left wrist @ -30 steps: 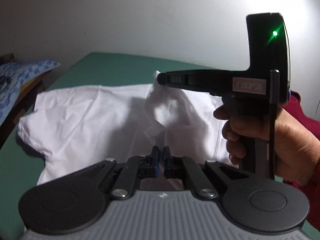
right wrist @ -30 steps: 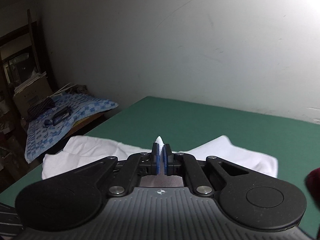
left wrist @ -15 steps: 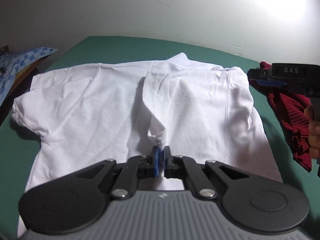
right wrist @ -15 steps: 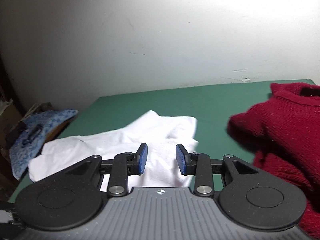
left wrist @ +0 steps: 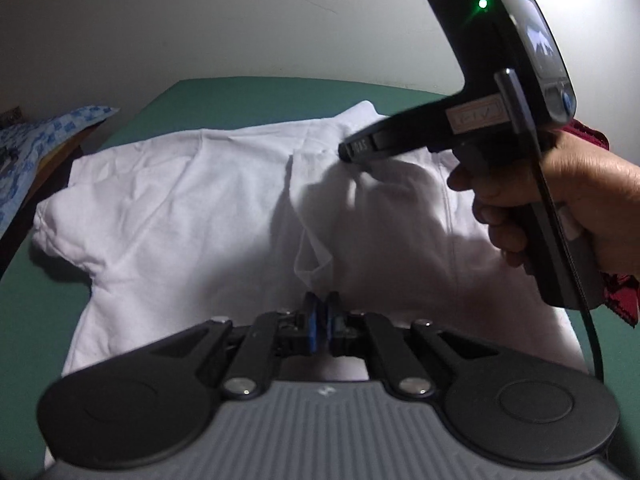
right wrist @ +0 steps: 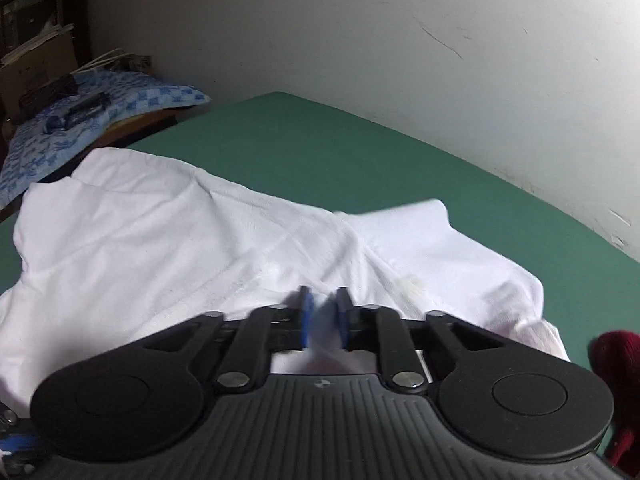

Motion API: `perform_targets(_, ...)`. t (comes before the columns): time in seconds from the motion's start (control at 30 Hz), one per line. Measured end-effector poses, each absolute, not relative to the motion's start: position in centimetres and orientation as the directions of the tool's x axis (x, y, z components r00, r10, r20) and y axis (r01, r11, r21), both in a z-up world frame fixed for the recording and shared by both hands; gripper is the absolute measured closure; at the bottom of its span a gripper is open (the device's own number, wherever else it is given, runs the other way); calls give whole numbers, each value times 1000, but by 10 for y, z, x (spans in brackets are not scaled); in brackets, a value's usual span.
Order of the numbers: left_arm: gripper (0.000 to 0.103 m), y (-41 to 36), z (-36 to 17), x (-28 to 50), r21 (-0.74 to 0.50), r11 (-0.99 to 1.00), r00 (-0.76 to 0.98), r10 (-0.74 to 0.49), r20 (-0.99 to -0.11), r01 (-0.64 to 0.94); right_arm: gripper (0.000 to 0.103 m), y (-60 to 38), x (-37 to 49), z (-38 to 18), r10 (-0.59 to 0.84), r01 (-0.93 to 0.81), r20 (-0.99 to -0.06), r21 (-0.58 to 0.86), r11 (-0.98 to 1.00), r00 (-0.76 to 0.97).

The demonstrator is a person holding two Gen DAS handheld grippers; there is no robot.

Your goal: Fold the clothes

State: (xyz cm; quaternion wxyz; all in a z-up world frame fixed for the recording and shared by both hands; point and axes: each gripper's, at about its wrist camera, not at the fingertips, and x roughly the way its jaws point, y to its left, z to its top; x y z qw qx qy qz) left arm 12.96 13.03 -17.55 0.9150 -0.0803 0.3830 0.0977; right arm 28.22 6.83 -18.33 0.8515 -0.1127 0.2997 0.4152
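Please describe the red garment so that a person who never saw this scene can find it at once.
Look at the green table, most of it covered by a spread white shirt. At the shirt's right edge lies the red garment, only partly in view. It is dark red and looks ribbed, unlike the smooth white shirt and the blue checked cloth beyond the table's left side.

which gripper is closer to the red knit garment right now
Right. The right gripper is over the white t-shirt, with the red knit garment just off to its right. The left gripper is at the shirt's near edge, farther from the garment.
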Motion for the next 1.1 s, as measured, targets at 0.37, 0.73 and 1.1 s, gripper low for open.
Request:
perform_targets(0.37, 100, 131, -177, 125, -47, 976, 705, 121, -699, -214, 69, 24, 274, -182, 597, -692, -586, 83, 717, 548)
perform_targets(0.73, 95, 127, -186, 114, 8, 983, 750, 144, -645, -182, 81, -78, 287, -175, 550, -426, -519, 348, 835, 654)
perform_targets(1.1, 95, 135, -186, 119, -20, 986, 752, 114, -650, -167, 95, -56, 305, -180, 383, -333, -588, 198, 922, 712)
